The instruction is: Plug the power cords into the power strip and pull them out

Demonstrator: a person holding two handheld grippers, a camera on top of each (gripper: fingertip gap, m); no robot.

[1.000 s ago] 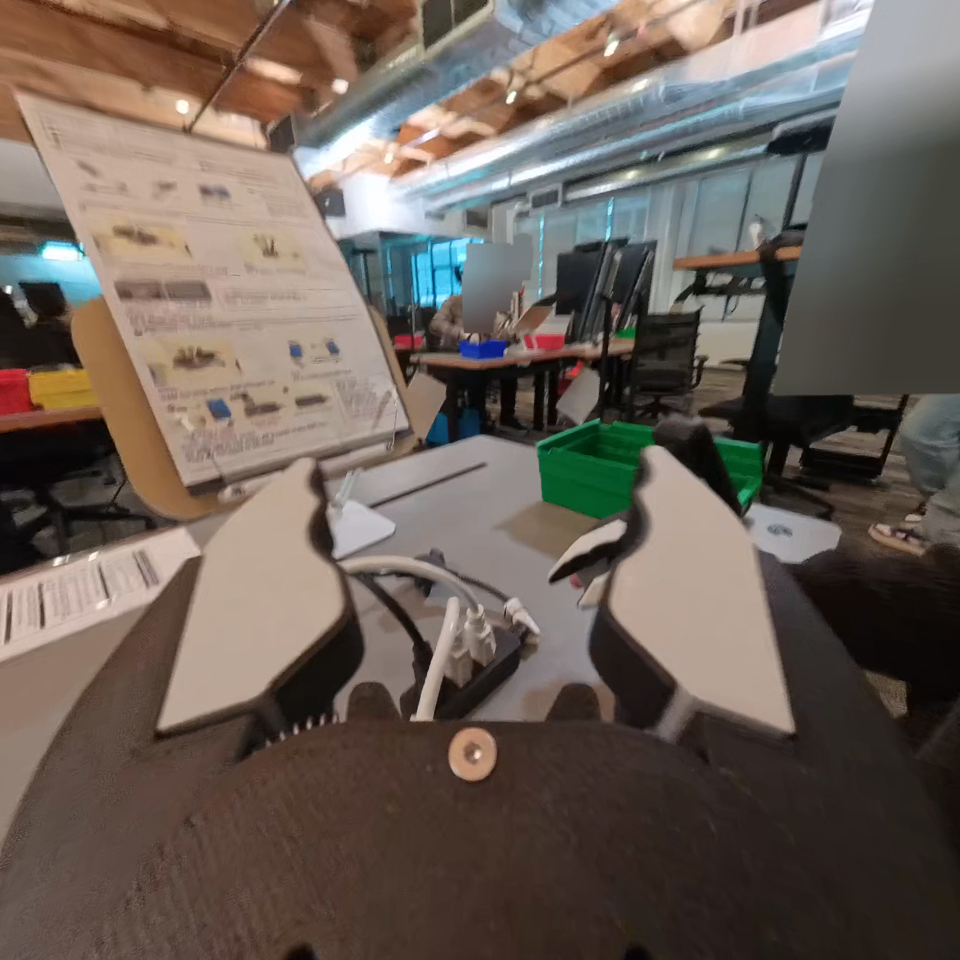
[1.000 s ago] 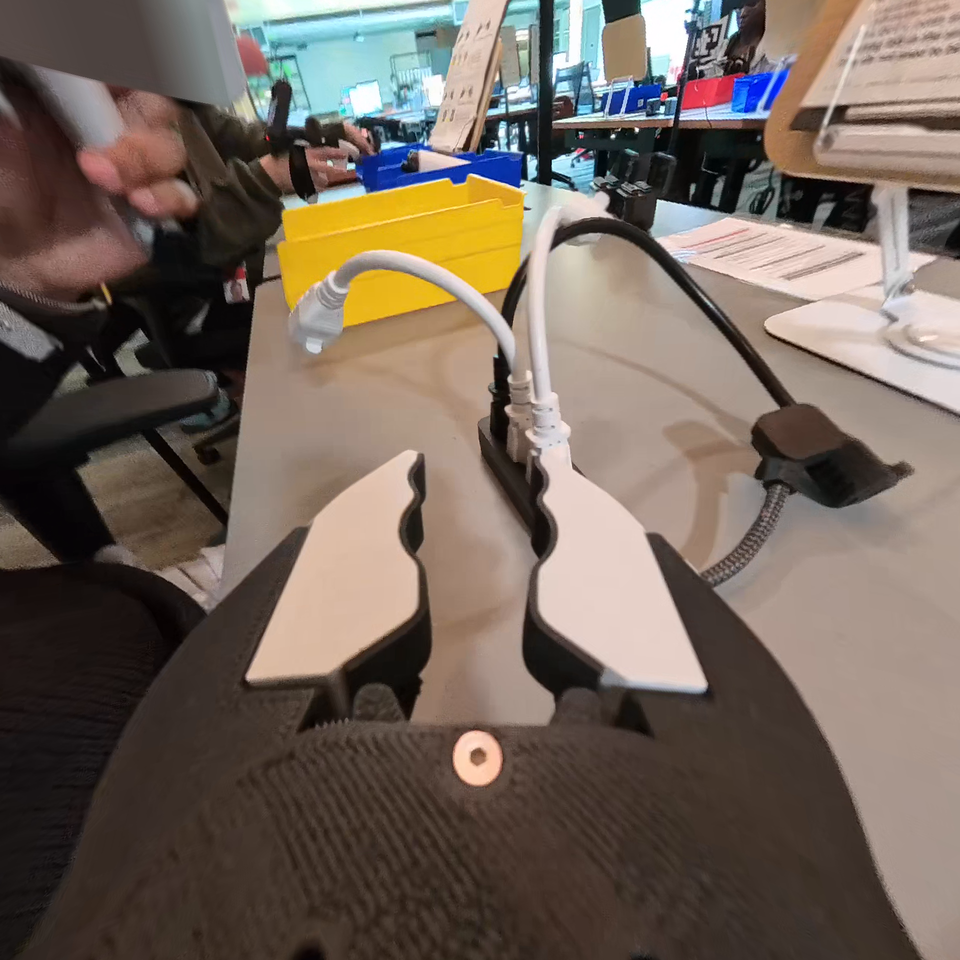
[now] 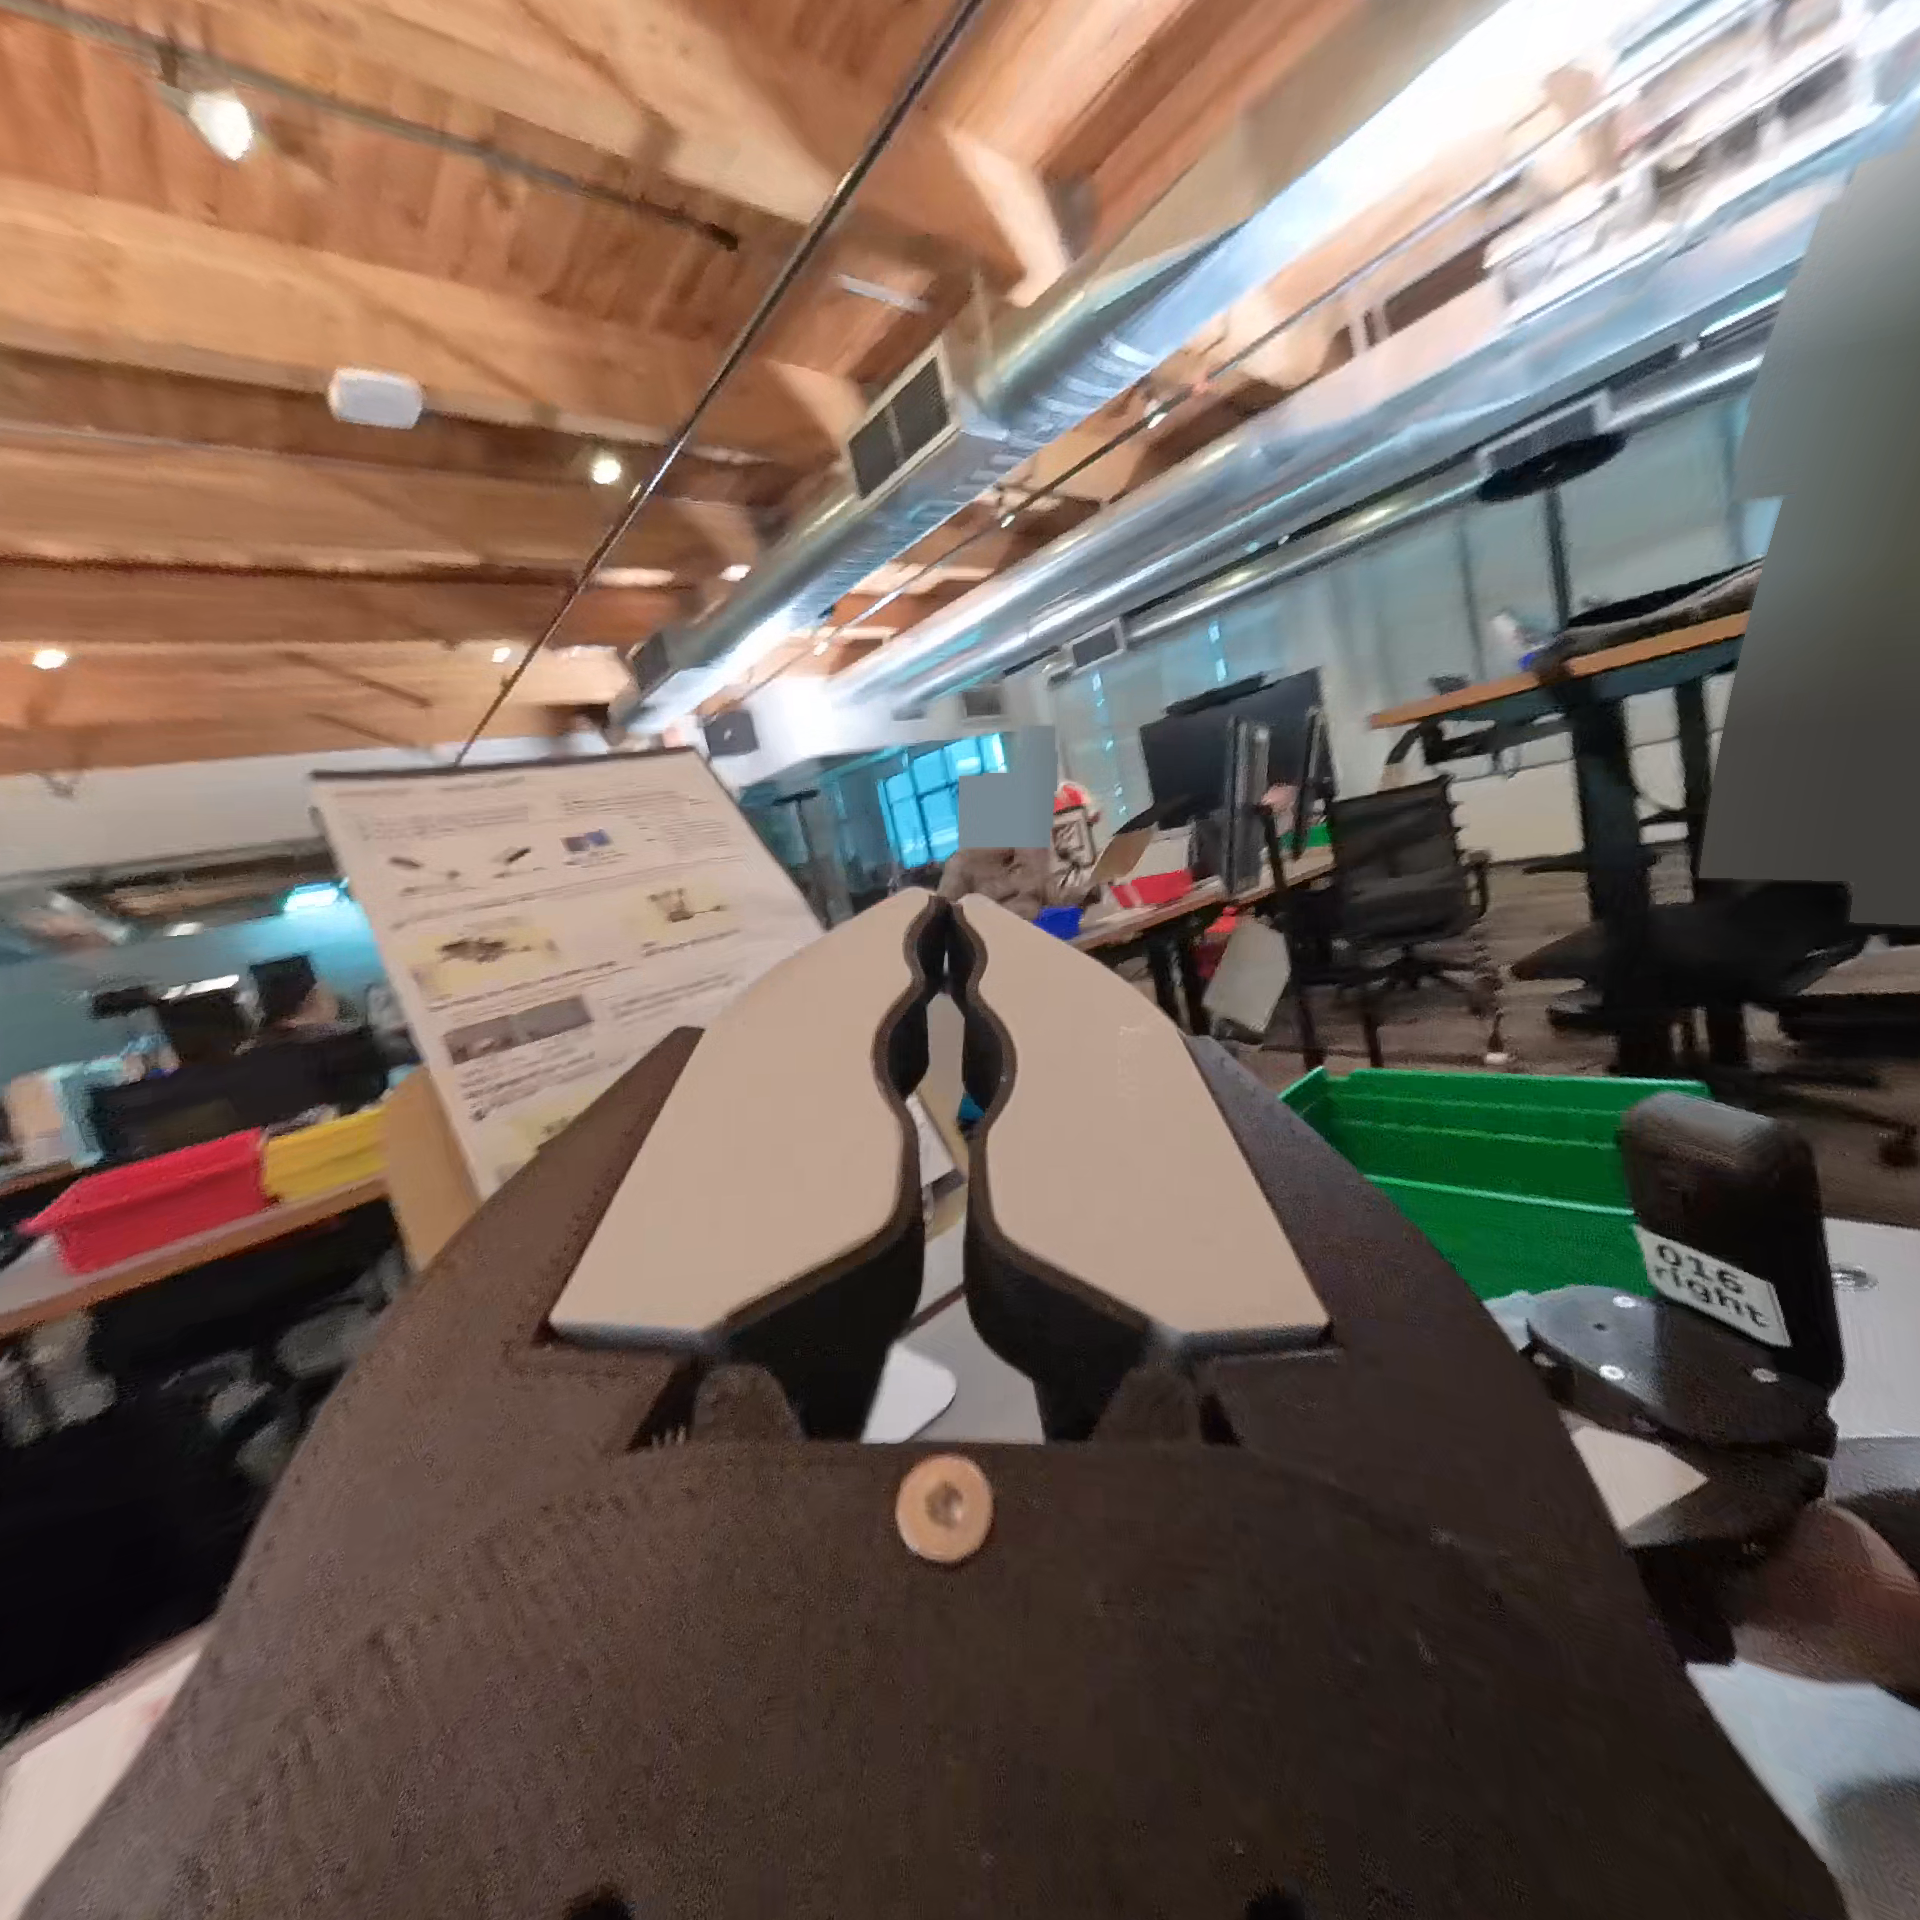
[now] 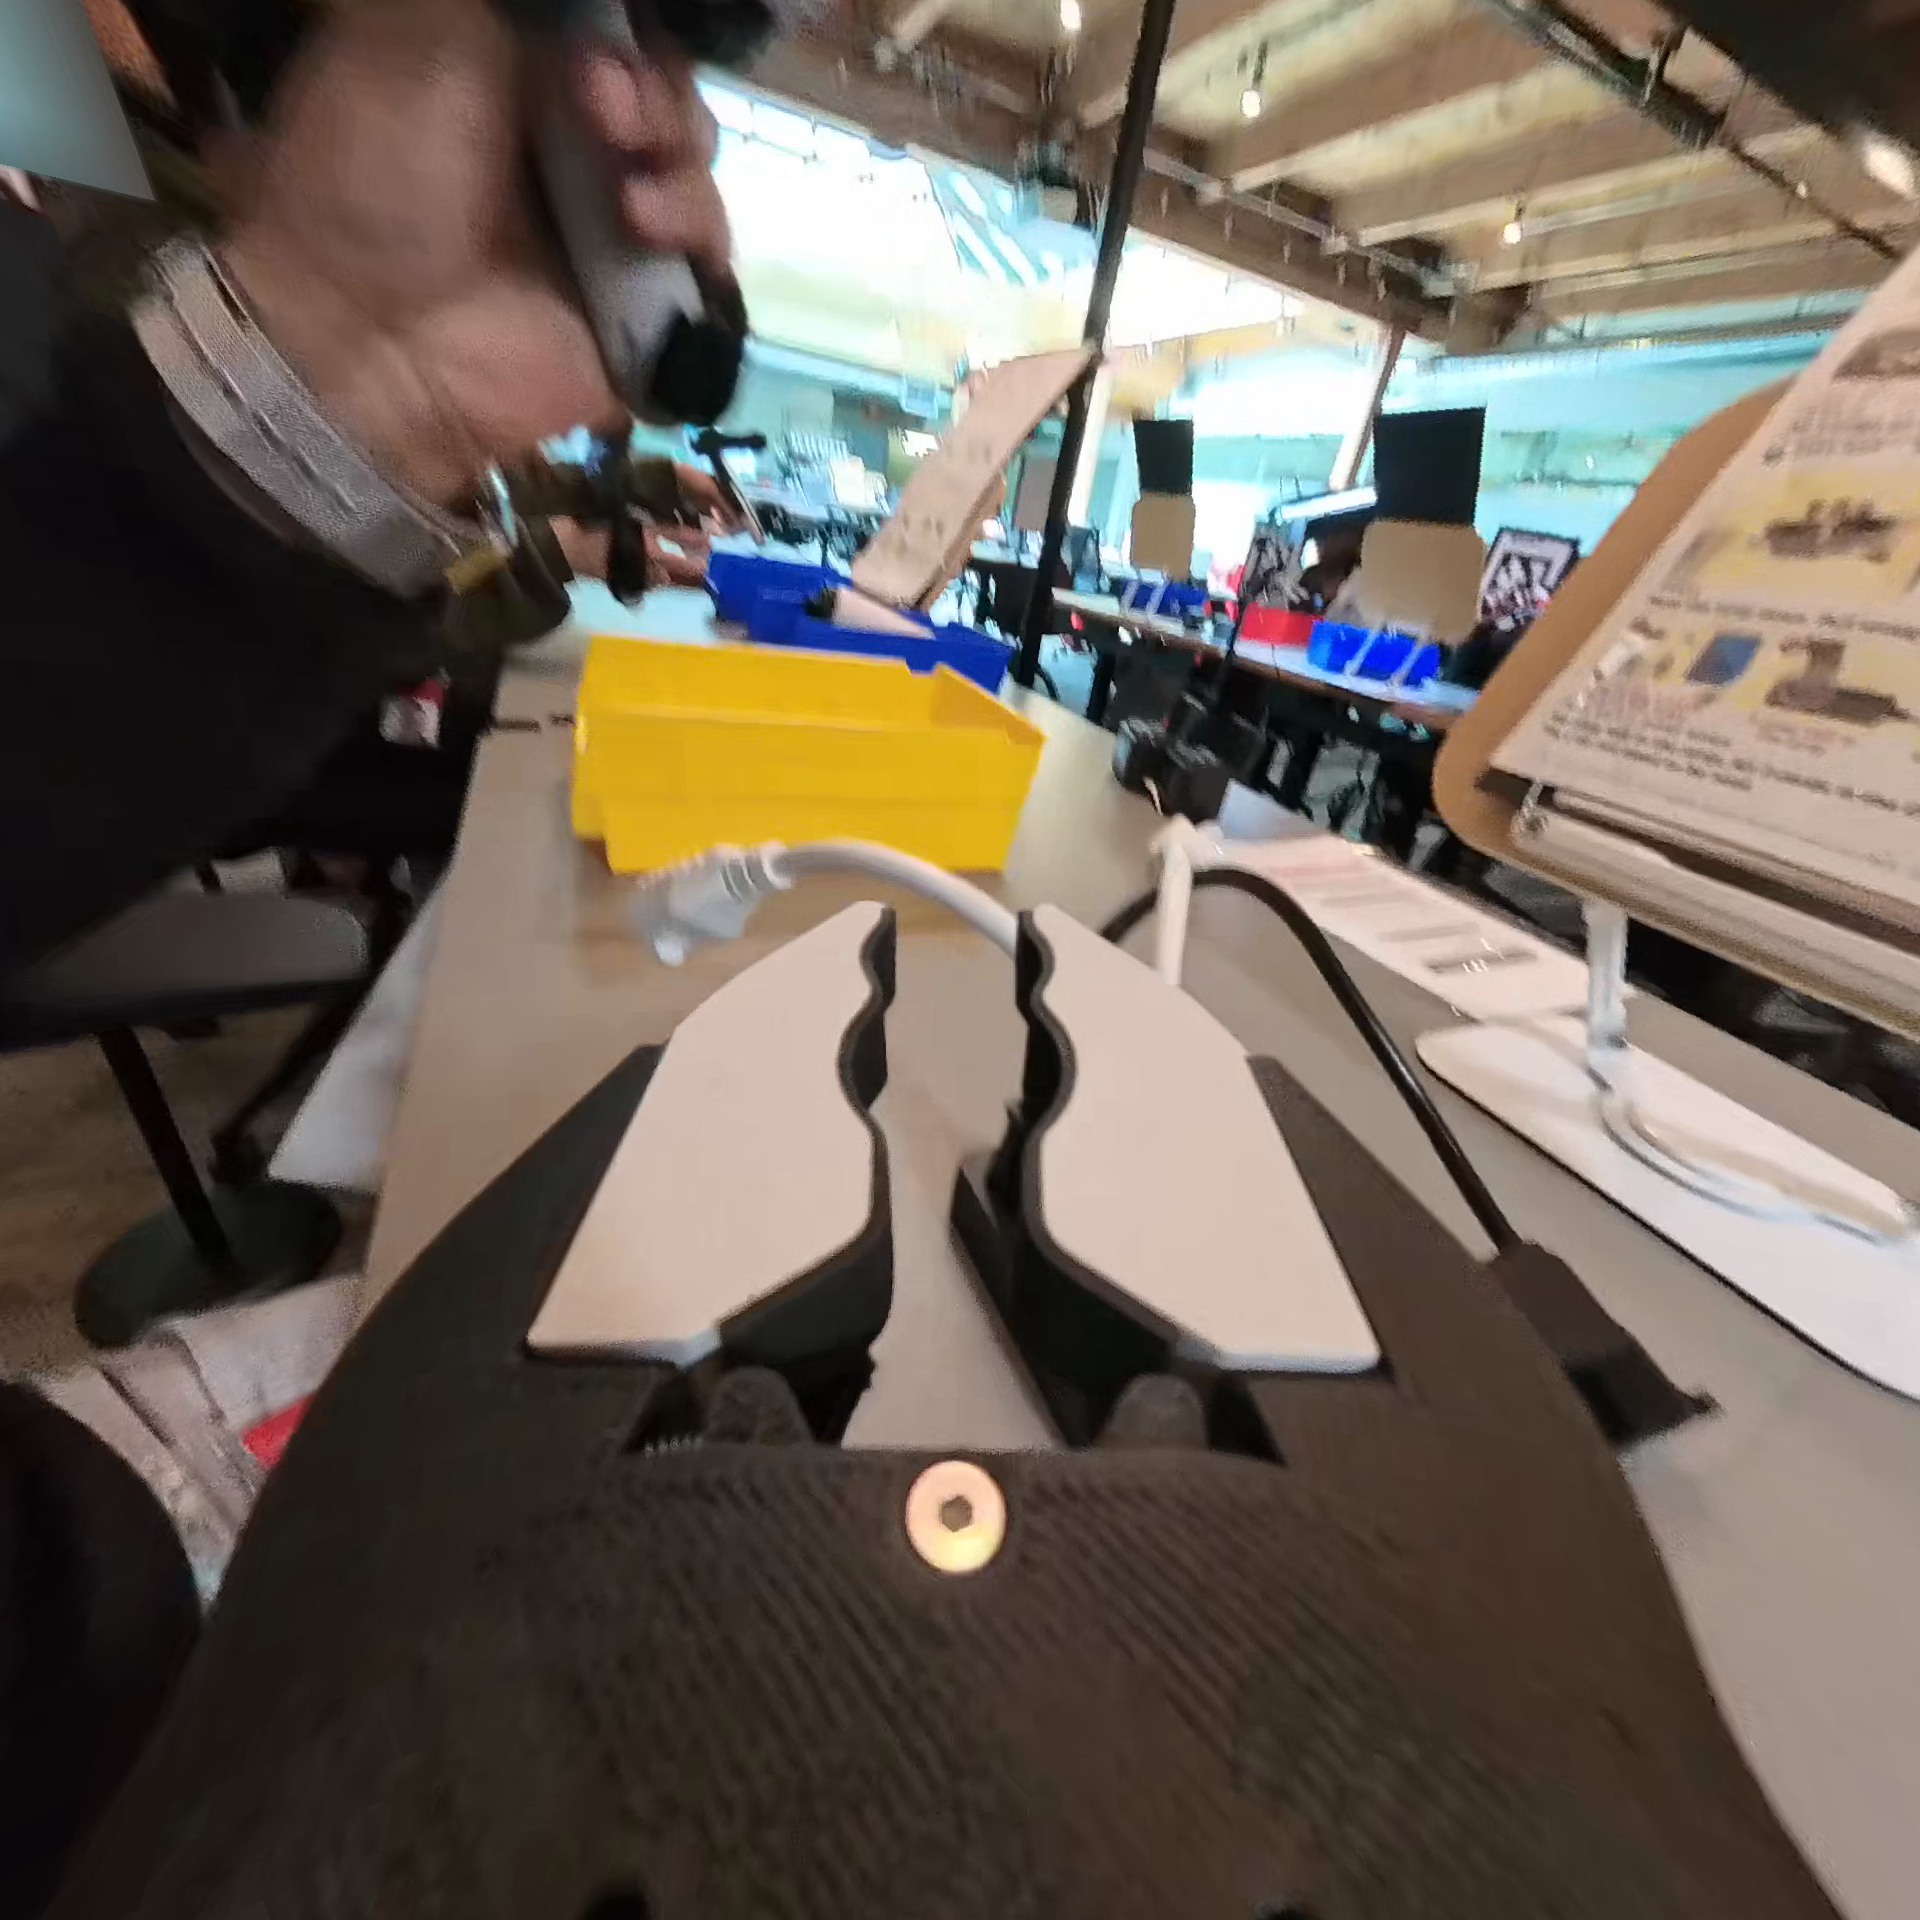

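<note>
Moved: the left gripper (image 3: 948, 920) has lifted off the tabletop (image 4: 1039, 1392) and tipped upward; its jaws, wide before, now meet empty.
White cord (image 4: 894, 883): free plug lies near the yellow bin (image 4: 800, 769), toward the far left edge.
Power strip (image 4: 982, 1216): under the right gripper (image 4: 954, 940), mostly hidden.
Right jaws: narrow gap, gripping nothing.
Meaning: probably between grasps.

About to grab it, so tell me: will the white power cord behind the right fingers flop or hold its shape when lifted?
The white power cord arches unsupported above the table, so it probably holds its curve. Its free plug looks bulky and may swing.
</note>
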